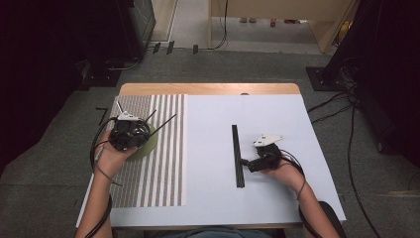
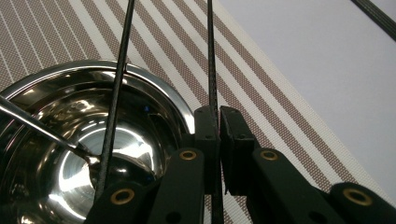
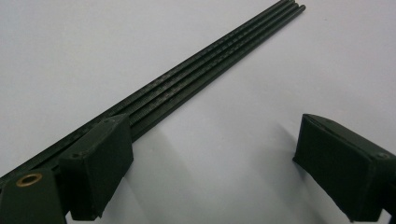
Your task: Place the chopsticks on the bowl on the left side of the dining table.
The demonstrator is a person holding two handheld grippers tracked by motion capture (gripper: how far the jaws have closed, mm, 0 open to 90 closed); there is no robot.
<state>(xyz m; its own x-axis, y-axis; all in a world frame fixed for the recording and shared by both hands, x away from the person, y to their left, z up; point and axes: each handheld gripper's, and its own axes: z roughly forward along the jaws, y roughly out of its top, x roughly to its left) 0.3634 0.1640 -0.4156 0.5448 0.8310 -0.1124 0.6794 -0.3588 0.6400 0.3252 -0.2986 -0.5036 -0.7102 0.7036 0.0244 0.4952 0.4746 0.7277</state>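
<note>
Between left tongs (image 2: 219,135): thin rod (image 2: 212,56), bowl (image 2: 56,140) beside.

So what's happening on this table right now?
A person works with a gripper in each hand. The left gripper is shut on a thin black rod above a steel bowl on the striped mat; another rod and a metal utensil lean in the bowl. The right gripper sits open on the white sheet beside a bundle of rods, one pad next to it.
</note>
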